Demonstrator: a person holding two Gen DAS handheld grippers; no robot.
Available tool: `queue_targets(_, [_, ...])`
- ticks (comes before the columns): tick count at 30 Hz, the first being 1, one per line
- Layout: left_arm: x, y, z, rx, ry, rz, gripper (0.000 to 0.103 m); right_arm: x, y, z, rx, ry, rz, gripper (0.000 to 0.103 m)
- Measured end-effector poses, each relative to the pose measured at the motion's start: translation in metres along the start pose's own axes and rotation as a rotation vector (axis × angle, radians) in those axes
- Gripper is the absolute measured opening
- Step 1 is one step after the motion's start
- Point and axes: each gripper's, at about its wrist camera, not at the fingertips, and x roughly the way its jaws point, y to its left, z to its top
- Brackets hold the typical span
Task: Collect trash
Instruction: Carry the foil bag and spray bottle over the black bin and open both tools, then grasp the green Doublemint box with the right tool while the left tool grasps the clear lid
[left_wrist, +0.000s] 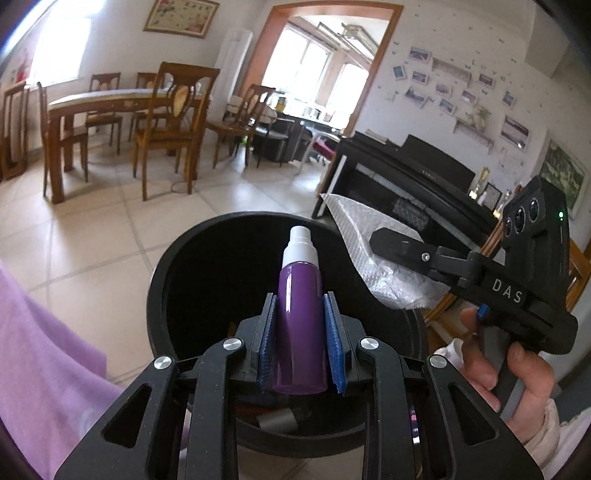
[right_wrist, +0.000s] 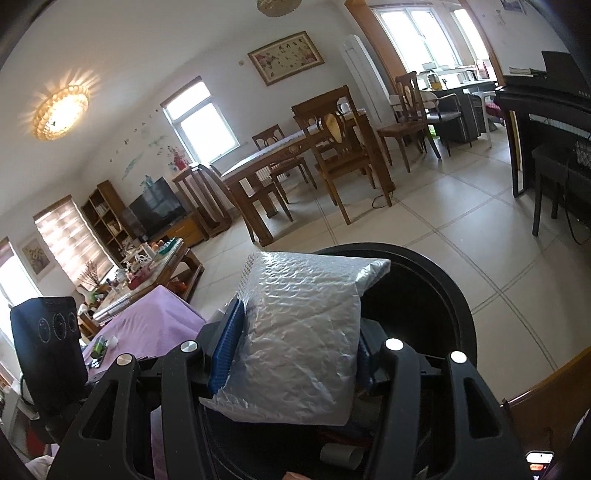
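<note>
Left gripper (left_wrist: 301, 328): my blue pads are clamped on the glossy purple plastic spray bottle with the white nozzle (left_wrist: 300, 314), upright over the mouth of the round black trash bin (left_wrist: 162, 280).
Right gripper (right_wrist: 295, 350): it carries the silver bubble-wrap mailer pouch (right_wrist: 299, 339); left pad touches, far pad is hidden, so I can't tell how firm that hold is.
Where the trash is: both pieces hang above the bin's open mouth, inside its rim.
Doing it well: I'd say let go only while clear of the near rim.
Left view only: my hand (left_wrist: 517, 373) on the right gripper's handle.
Right view only: lilac cloth table (right_wrist: 155, 317) beside the bin, small bits near its edge.
</note>
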Motion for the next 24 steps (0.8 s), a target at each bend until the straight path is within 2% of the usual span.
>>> queue_targets(2, [0.0, -0.004, 0.001, 0.011, 0.008, 0.027, 0.026, 0.003, -0.004, 0.002, 0.011, 0.009, 0.004, 0.061])
queue_targets(3, [0.0, -0.006, 0.001, 0.019, 0.01, 0.039, 0.03, 0.003, -0.004, 0.003, 0.017, 0.011, 0.008, 0.066])
queue_targets(4, [-0.001, -0.006, 0.002, 0.027, 0.011, 0.052, 0.043, 0.003, -0.006, 0.003, 0.021, 0.008, 0.005, 0.071])
queue_targets(5, [-0.002, -0.008, 0.002, 0.039, 0.003, 0.08, 0.053, 0.002, -0.007, 0.003, 0.02, 0.006, 0.001, 0.072])
queue_targets(6, [-0.008, -0.009, 0.002, 0.047, -0.006, 0.097, 0.071, 0.002, -0.007, 0.002, 0.019, 0.005, -0.001, 0.072])
queue_targets(7, [-0.011, -0.011, 0.002, 0.061, -0.02, 0.115, 0.076, 0.002, -0.006, 0.002, 0.018, 0.006, -0.002, 0.073])
queue_targets(9, [-0.018, -0.019, 0.001, 0.103, -0.031, 0.144, 0.076, 0.002, -0.007, 0.002, 0.017, 0.007, -0.001, 0.075])
queue_targets(13, [-0.036, -0.028, -0.001, 0.152, -0.052, 0.19, 0.088, 0.002, -0.002, 0.001, 0.002, 0.012, -0.006, 0.075])
queue_targets(18, [-0.063, -0.024, -0.005, 0.153, -0.07, 0.203, 0.088, 0.002, 0.011, -0.001, -0.026, 0.023, -0.009, 0.075])
queue_targets(24, [-0.108, -0.001, -0.013, 0.129, -0.099, 0.243, 0.088, 0.005, 0.045, -0.002, -0.083, 0.041, 0.002, 0.079])
